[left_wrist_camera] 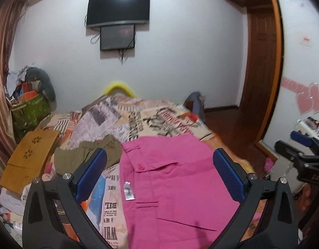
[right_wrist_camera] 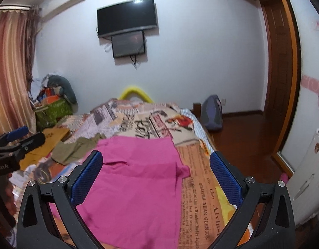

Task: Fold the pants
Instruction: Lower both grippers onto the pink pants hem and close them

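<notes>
We hold the left gripper (left_wrist_camera: 159, 178) and the right gripper (right_wrist_camera: 156, 178) above the pink pants (left_wrist_camera: 171, 186), both with jaws spread wide and gripping nothing. The pants lie flat near the bed's (right_wrist_camera: 201, 186) right edge. We judge a one-sided pinch could drag the cloth toward that edge and bunch it. The left wrist view shows the waistband label (left_wrist_camera: 128, 191) and pocket; the right shows a turned-up corner (right_wrist_camera: 183, 171).

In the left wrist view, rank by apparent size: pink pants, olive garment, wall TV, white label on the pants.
1. pink pants, largest, though nearest the camera
2. wall TV
3. olive garment, close to the TV; unsure
4. white label
</notes>
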`<state>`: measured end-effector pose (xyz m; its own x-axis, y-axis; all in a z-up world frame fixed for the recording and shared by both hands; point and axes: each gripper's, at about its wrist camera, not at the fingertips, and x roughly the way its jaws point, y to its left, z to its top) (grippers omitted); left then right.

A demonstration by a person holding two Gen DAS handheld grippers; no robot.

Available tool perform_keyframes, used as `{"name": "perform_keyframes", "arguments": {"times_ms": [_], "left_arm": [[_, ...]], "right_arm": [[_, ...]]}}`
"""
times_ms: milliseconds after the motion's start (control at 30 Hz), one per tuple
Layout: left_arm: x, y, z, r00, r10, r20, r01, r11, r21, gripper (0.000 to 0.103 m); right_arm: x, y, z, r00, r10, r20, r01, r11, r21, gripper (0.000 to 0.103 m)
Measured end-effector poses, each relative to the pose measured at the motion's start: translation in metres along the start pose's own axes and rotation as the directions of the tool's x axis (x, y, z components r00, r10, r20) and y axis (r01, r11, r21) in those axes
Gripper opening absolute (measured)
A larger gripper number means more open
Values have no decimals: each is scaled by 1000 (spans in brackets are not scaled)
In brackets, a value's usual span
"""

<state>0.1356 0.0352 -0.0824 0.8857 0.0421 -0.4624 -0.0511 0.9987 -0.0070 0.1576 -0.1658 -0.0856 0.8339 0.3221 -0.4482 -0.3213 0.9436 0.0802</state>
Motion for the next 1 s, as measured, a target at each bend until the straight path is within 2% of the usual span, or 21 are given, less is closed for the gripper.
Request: {"name": "perform_keyframes", "arguments": {"times_ms": [67,200,300,433,467,500,567,633,700,867,933,1000], "left_arm": [[20,5,-2,999,27,-45,-26,1000,8,103],[63,23,-9,990,30,-137,-29,1000,10,103],[88,31,-15,982,40,-183,-35,999,30,103],[125,45,-29,961,65,-269,-52,997,56,103],[132,49,-31,956,57,-288,-44,998,51,100],[140,53,-35,950,49,-310,-37,998,44,92],[157,59,-43,931,49,-362,-32,998,51,82],[167,58,-49,918,50,-393,-27,998,64,78],[177,56,-54,905,31,-425,1,997,75,64],[203,53,-71,854,-46,-519,82,996,45,58],[210,53,-78,834,-75,-547,105,994,23,53],[215,51,-83,817,-117,-565,135,991,-9,40]], "right_arm": [[13,-8,-3,999,-2,-35,2,1000,-3,94],[42,-23,-10,994,12,-110,-10,1000,21,86],[63,-31,-16,987,13,-160,-10,1000,19,85],[90,-38,-27,973,26,-229,-23,1000,14,84],[97,-39,-30,968,33,-249,-29,999,20,83],[104,-42,-33,964,38,-263,-33,999,22,83],[114,-43,-39,956,42,-289,-39,999,19,82],[124,-44,-48,945,51,-323,-47,999,21,78],[135,-47,-55,929,75,-361,-67,997,35,71],[149,-51,-67,902,98,-421,-87,995,46,60],[154,-54,-70,888,132,-441,-113,991,69,52],[158,-57,-71,878,164,-450,-132,986,103,46]]}}
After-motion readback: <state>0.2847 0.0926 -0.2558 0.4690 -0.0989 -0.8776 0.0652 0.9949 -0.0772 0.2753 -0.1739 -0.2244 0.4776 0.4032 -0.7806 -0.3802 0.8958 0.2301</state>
